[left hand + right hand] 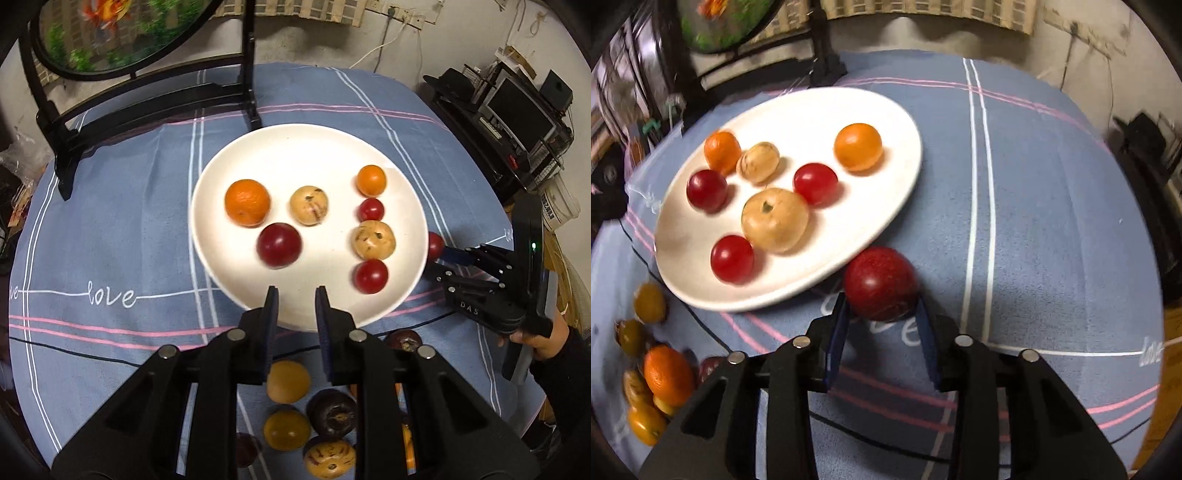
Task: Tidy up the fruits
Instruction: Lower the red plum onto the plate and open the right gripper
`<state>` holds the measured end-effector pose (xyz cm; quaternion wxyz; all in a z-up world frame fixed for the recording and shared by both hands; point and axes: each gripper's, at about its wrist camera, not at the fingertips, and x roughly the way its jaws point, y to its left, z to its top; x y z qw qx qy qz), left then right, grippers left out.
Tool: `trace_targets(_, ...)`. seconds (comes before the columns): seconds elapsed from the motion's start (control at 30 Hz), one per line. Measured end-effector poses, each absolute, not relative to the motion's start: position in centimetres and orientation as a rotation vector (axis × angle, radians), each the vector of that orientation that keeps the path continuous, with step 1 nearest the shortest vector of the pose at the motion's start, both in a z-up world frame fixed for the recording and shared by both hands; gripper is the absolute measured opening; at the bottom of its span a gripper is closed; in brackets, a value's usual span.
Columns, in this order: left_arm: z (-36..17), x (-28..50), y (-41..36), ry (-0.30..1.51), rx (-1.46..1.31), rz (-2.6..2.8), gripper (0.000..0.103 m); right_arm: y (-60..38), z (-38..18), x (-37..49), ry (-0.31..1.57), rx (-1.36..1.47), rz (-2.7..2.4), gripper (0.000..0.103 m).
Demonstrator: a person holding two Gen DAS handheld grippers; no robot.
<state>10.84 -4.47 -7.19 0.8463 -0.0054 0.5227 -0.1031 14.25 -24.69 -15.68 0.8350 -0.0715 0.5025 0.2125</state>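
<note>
- The right gripper (881,317) has its two blue-padded fingers closed around a dark red plum (881,283), which sits just off the near rim of the white plate (798,284), above the blue checked tablecloth (1052,229).
- In the left wrist view the same plum (436,245) peeks out past the plate's right rim (236,291), with the right gripper (441,254) reaching in from the right.
- The left gripper (295,295) hovers over the near edge of the plate, its fingers parted with a clear gap and nothing between them.
- On the plate lie seven fruits: a large orange (247,202), a big red plum (279,244) and a speckled tan fruit (308,205) on the left; on the right, a row of a small orange (371,180), a red one, a tan one and another red.
- A loose pile of fruit (325,417) lies on the cloth under the left gripper, well apart from the plate's contents.
</note>
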Motion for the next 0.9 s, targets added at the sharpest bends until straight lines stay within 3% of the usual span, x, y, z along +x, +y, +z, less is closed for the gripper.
trace_targets(0.33, -7.5, 11.7, -7.4, 1.113, -0.002, -0.246, 0.021, -26.4, -11.6, 12.0, 1.011, -0.041, 0.461, 0.035)
trace_targets(0.6, -3.9, 13.3, -9.9, 1.044, -0.055, -0.253, 0.021, -18.6, -9.2, 11.5, 0.945, -0.095, 0.566, 0.035)
trace_targets(0.67, -3.5, 13.7, -10.2, 1.041, -0.023, -0.24, 0.016, -17.8, -9.0, 12.1, 0.942, -0.065, 0.569, 0.035)
trace_targets(0.9, -8.1, 18.1, -7.5, 1.154, -0.112, -0.15, 0.016, -15.4, -10.0, 15.9, 0.956, -0.095, 0.543, 0.035)
